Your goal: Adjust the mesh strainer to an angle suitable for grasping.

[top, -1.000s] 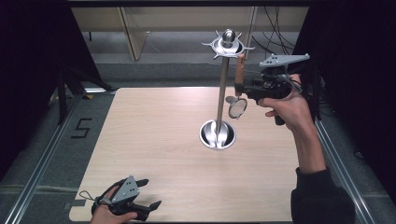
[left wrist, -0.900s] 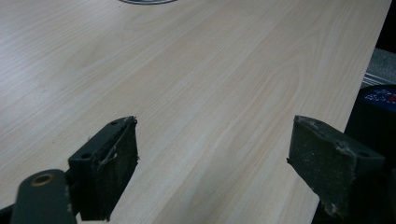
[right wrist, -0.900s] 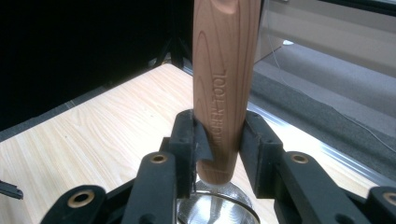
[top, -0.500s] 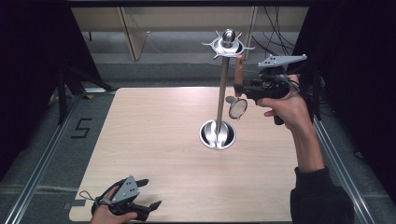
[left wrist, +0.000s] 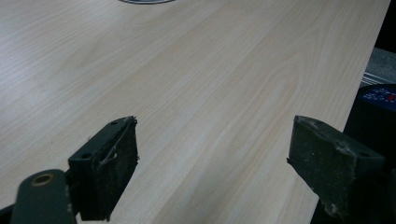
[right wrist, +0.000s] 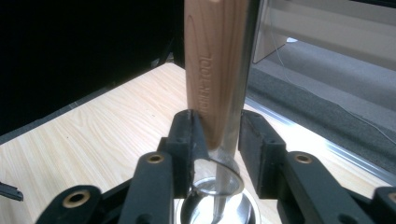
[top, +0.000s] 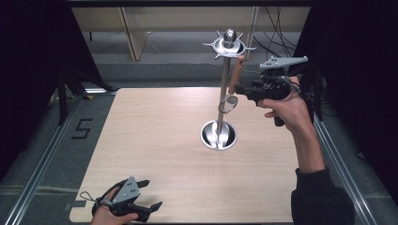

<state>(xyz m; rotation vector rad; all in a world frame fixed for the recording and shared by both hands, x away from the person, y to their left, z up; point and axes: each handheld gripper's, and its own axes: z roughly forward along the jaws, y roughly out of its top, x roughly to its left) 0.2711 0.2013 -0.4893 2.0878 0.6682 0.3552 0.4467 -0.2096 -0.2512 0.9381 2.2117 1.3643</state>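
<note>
A tall metal utensil stand [top: 224,89] rises from its round base [top: 218,135] at the table's right middle. From a hook of its top ring [top: 229,44] hangs a wooden-handled utensil [top: 236,75] with a round metal head [top: 228,104]. My right gripper [top: 238,89] is level at the handle's lower end. Its jaws have just been opening, and in the right gripper view the handle [right wrist: 215,70] stands between them [right wrist: 217,126], against the left pad with a gap to the right pad. My left gripper [top: 151,193] rests at the table's near left edge, open and empty [left wrist: 212,154].
The light wooden table [top: 155,136] ends in metal rails left and right. Dark curtains stand at both sides, and cables hang at the back right. A "5" mark [top: 82,129] is on the floor at the left.
</note>
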